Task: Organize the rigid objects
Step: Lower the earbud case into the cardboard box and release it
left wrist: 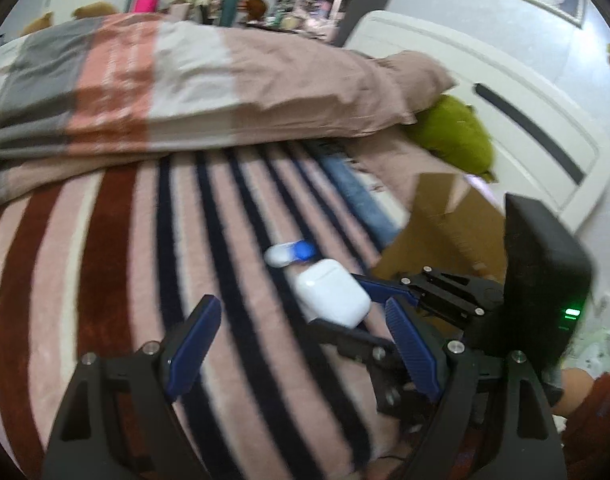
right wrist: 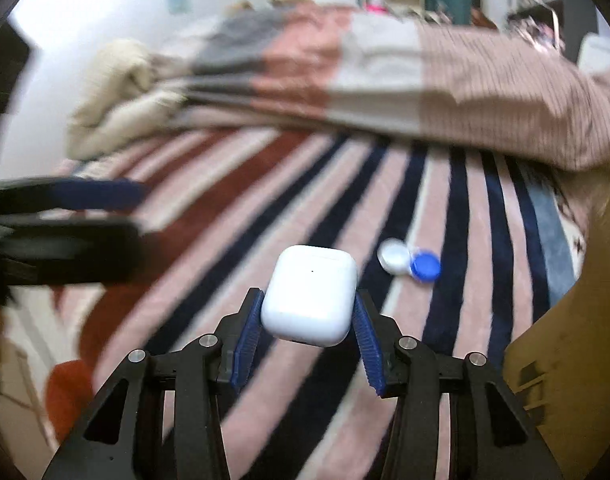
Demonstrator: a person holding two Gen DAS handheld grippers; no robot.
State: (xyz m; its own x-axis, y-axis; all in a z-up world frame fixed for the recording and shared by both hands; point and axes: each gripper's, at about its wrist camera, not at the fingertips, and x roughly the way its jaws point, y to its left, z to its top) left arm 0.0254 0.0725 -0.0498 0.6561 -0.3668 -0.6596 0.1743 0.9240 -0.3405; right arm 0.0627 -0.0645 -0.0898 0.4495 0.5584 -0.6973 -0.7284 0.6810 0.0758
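The right tool (right wrist: 309, 316) is clamping a white earbud case (right wrist: 311, 294) between its blue ribbed pads (right wrist: 247, 344), holding it clear of the striped bed blanket (right wrist: 209, 216). The left tool (left wrist: 301, 344) is standing with its jaws apart and holding nothing, just beside the earbud case on the side away from the cardboard box.

A cardboard box (left wrist: 449, 220) is sitting on the bed just beyond the earbud case, near the white headboard (left wrist: 505, 92); it is judged to be the likely destination. A white-and-blue lens case (right wrist: 409, 264) is lying on the blanket between the earbud case and the cardboard box, untouched.

The case is smooth and rounded, and the pads are gripping its lower half only, so slipping is a risk. Advised: keeping the clamp firm, carrying the case level over the box's open flap, lowering it inside before releasing, and keeping the left tool out of the path.

The blanket is soft and plush, so anything set on it may tip or sink. Behind the earbud case, a folded patchwork duvet (left wrist: 185, 80) is lying across the bed. Past it, cluttered shelves are showing, blurred. Beside the headboard, a green cushion (left wrist: 457, 136) is resting.
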